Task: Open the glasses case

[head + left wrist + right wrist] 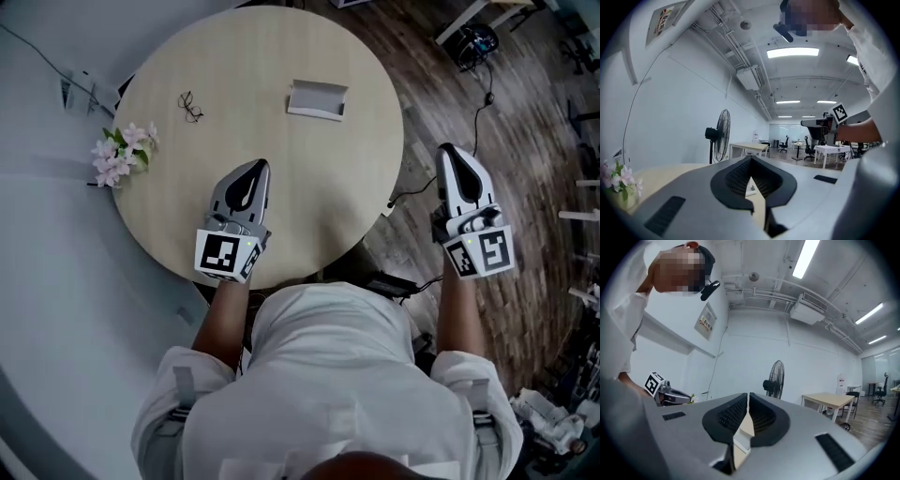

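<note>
the left gripper (pixel 751 159) fills the lower frame, seen along its two broad grey plastic jaws. the jaws meet at their tips, and the black ribbed pads (pixel 733 177) ring a leaf-shaped gap with nothing in it. through the gap show a pale beige wooden tabletop (pixel 665 172) and a small white object (pixel 751 188), possibly a case. pink and white flowers (pixel 618 180) sit far left. a black standing fan (pixel 722 133) rises behind. the right gripper (pixel 807 123) hangs at right, below a white sleeve (pixel 881 70).

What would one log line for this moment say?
phase: not started | left gripper: shut, empty, over round pale wooden table | right gripper: shut, empty, beside table | light grey glasses case: untouched
</note>
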{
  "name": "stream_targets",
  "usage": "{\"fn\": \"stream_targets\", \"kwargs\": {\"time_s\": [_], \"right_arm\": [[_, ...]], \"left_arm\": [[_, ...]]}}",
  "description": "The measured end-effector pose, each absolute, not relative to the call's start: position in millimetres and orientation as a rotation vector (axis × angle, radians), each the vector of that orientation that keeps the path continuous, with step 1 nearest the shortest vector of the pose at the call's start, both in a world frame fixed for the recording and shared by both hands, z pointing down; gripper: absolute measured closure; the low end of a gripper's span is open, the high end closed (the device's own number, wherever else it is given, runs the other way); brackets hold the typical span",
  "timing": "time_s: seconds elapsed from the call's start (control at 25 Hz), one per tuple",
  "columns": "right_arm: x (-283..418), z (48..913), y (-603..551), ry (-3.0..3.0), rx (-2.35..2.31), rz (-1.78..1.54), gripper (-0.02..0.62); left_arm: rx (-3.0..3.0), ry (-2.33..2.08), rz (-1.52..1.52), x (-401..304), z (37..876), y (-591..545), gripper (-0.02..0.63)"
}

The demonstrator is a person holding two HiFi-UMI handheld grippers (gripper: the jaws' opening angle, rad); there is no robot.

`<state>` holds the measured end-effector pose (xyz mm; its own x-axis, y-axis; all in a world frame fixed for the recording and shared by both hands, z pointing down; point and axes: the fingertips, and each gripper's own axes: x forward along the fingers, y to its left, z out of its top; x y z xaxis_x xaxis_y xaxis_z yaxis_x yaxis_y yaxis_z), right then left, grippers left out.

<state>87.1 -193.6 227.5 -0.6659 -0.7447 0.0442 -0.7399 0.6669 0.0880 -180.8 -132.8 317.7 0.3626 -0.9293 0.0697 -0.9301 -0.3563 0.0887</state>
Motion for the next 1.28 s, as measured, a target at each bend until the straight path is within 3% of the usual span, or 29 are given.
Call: {"fn": "stream_targets", "kwargs": {"time_s": [0.4, 0.84, 1.28], "right_arm": [[157.1, 254.6, -124.0, -2.827, 1.325, 0.056, 0.565], [159.8, 318.4, -48.0, -2.921, 1.154, 0.301, 0.566], [181.1, 332.4, 47.5, -2.948, 1.051, 0.287, 0.568]], "left_arm": [[2.541, -1.703, -0.035, -142.8, 267.3, -84.2, 0.594], [2.514, -1.606, 0.021, -54.8, 307.4, 4.8, 0.594], [2.432, -1.654, 0.033, 1.7, 331.6, 98.2, 0.594]]}}
